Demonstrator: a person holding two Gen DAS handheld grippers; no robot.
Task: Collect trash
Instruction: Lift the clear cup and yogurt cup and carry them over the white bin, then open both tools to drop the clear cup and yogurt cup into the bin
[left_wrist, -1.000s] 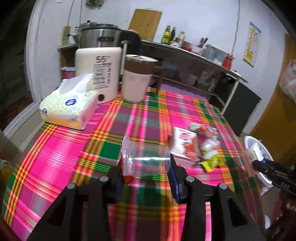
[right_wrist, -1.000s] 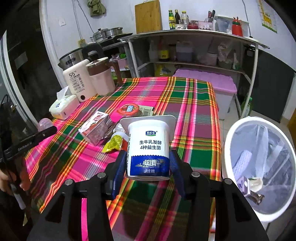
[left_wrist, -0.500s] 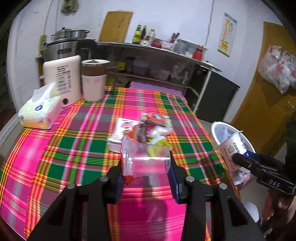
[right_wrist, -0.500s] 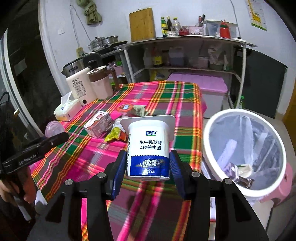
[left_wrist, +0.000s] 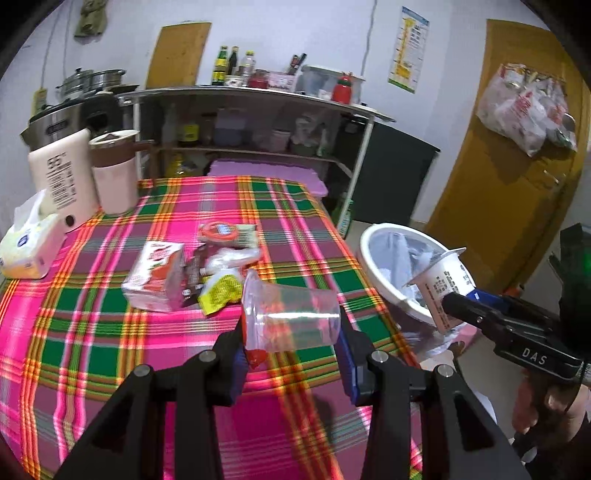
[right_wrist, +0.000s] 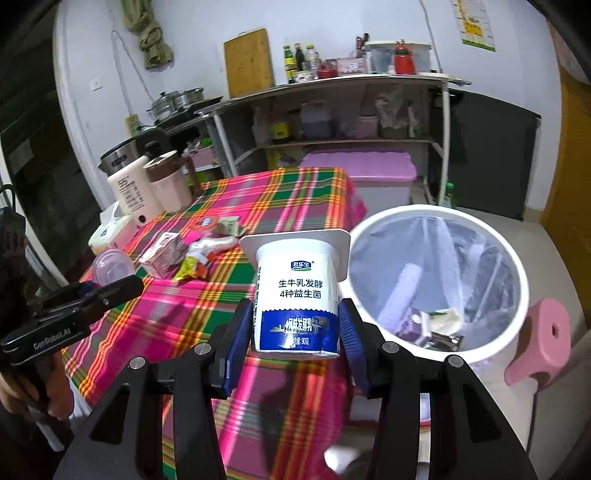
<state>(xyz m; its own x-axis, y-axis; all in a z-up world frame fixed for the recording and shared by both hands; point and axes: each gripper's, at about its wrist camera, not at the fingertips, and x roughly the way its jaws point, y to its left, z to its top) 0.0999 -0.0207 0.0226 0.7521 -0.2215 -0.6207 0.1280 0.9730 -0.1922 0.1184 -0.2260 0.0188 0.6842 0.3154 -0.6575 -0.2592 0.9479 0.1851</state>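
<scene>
Since the earlier frames, both claws are being carried off the plaid-clothed surface (left_wrist: 110, 332) toward the white round lined trash bin (right_wrist: 517, 266), now larger in view. The right claw (right_wrist: 295, 332), clamped on the upright white-and-blue yogurt cup (right_wrist: 297, 295), is being held just beside the bin rim. The left claw (left_wrist: 291, 339), clamped on a clear plastic cup (left_wrist: 291, 319) lying sideways, is being held over the surface's near edge; wrappers (left_wrist: 221, 258) are being left mid-surface.

Two black hand-held grippers with blue pads

Left gripper (left_wrist: 291, 347) and right gripper (right_wrist: 295, 345) share black angular fingers, silver screws behind the blue pads (right_wrist: 236, 347); white "GenRobot.AI" and "DAS" lettering marks their bodies, with bare skin of a hand (left_wrist: 546, 406) behind
</scene>
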